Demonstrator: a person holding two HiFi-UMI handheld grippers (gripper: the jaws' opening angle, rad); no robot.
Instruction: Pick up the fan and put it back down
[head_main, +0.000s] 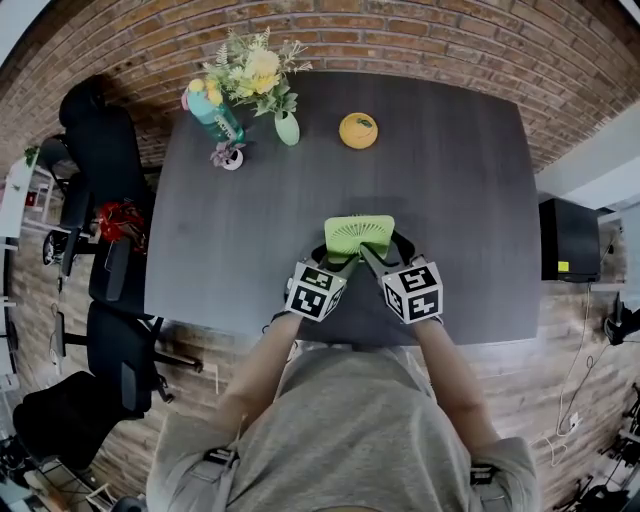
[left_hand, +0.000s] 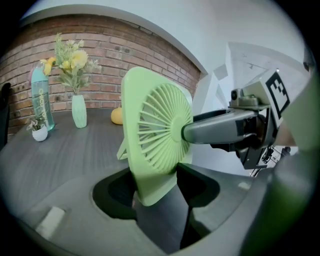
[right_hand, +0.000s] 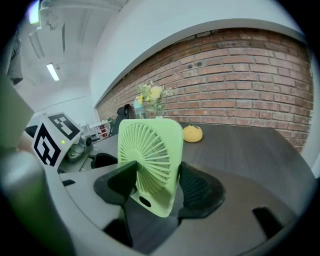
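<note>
A light green square fan (head_main: 359, 237) stands upright over the near edge of the dark table (head_main: 480, 200), held from both sides. My left gripper (head_main: 338, 264) (left_hand: 156, 187) is shut on the fan's (left_hand: 155, 135) lower corner, with a dark pad against each face. My right gripper (head_main: 373, 260) (right_hand: 155, 185) is shut on the fan (right_hand: 150, 155) too, one finger on the grille's hub and the other on the back. That finger (left_hand: 215, 131) shows in the left gripper view. Whether the fan's base touches the table is hidden.
At the table's far side stand a green vase of flowers (head_main: 287, 127), a teal bottle (head_main: 215, 113), a small pot (head_main: 231, 158) and a yellow round object (head_main: 358, 131). Black chairs (head_main: 100, 150) are to the left, a black box (head_main: 568, 240) to the right.
</note>
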